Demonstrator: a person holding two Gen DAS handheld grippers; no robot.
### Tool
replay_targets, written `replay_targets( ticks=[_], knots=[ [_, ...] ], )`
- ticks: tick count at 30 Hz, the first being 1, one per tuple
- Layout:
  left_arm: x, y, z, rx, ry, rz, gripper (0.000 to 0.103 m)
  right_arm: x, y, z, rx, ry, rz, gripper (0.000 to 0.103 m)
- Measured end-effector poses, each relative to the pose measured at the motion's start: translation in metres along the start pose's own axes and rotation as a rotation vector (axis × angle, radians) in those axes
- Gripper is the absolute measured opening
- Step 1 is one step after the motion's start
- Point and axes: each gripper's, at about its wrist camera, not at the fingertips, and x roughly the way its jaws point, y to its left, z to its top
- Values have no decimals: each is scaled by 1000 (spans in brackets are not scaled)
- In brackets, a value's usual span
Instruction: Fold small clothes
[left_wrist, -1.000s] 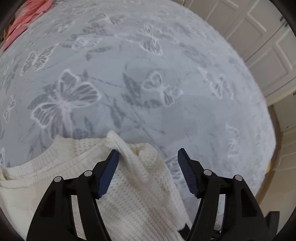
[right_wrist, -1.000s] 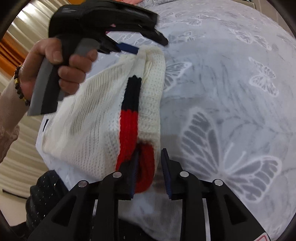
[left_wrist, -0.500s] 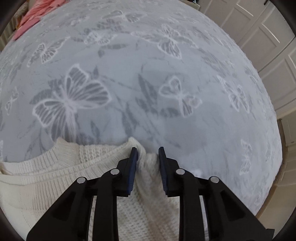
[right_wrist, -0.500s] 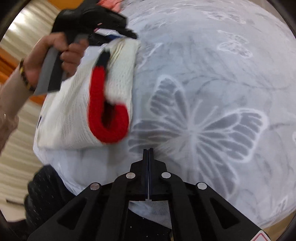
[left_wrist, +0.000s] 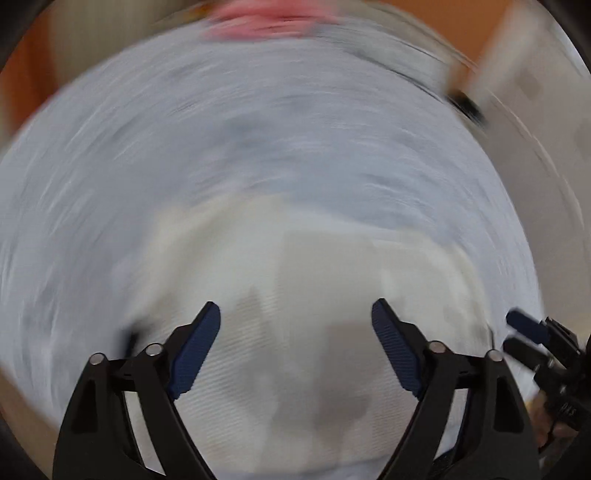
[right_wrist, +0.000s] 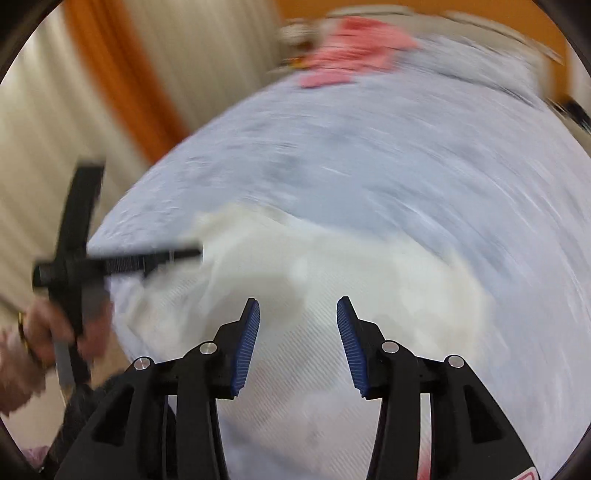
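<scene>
Both views are blurred by fast motion. The cream knitted sweater (left_wrist: 295, 295) lies on the grey butterfly bedspread (left_wrist: 258, 147), just ahead of and beneath both grippers; it also shows in the right wrist view (right_wrist: 314, 280). My left gripper (left_wrist: 295, 314) is open and empty above it, and shows from the side in the right wrist view (right_wrist: 122, 262). My right gripper (right_wrist: 297, 306) is open and empty above the sweater. Its blue fingertips (left_wrist: 524, 326) show at the right edge of the left wrist view.
A pink cloth (right_wrist: 354, 48) lies at the far end of the bed; it also shows in the left wrist view (left_wrist: 266, 22). Cream and orange curtains (right_wrist: 110, 92) hang to the left. The bed's near left edge (right_wrist: 122, 229) drops off beside the sweater.
Both grippers have opened and let go of the sweater, then swung back fast. The sweater now lies on the bed in front of both.
</scene>
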Motion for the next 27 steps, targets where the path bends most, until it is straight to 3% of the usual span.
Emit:
replay_targets(
  ticks=[2,4,5,11,12,13,14,17,20,23,27],
  knots=[
    [4,62,-5,-200,40,-55,57,40,28,38,-44,24,44,44],
    [11,85,-10,-230,47,-63,35,88,61,74,-63,72,110,44],
    [15,87,-13,-210,53,-60,32,108,74,87,-73,100,117,44],
    [25,77,-22,-117,46,-66,32,202,145,95,-243,316,17,44],
    [27,75,-21,-106,50,-70,32,218,147,90,-273,361,-21,36],
    [27,76,-20,-99,54,-76,33,227,147,86,-284,392,-39,18],
    [28,75,-19,-92,57,-82,33,234,147,85,-287,419,-39,8],
    [31,78,-15,-79,63,-99,34,229,146,96,-266,380,-32,4],
    [31,81,-15,-62,68,-99,35,233,138,110,-211,319,-86,0],
    [33,81,-16,-48,71,-80,35,265,127,97,-226,405,-183,0],
    [35,74,-15,3,76,-47,40,233,122,105,-108,296,-88,4]
  ],
)
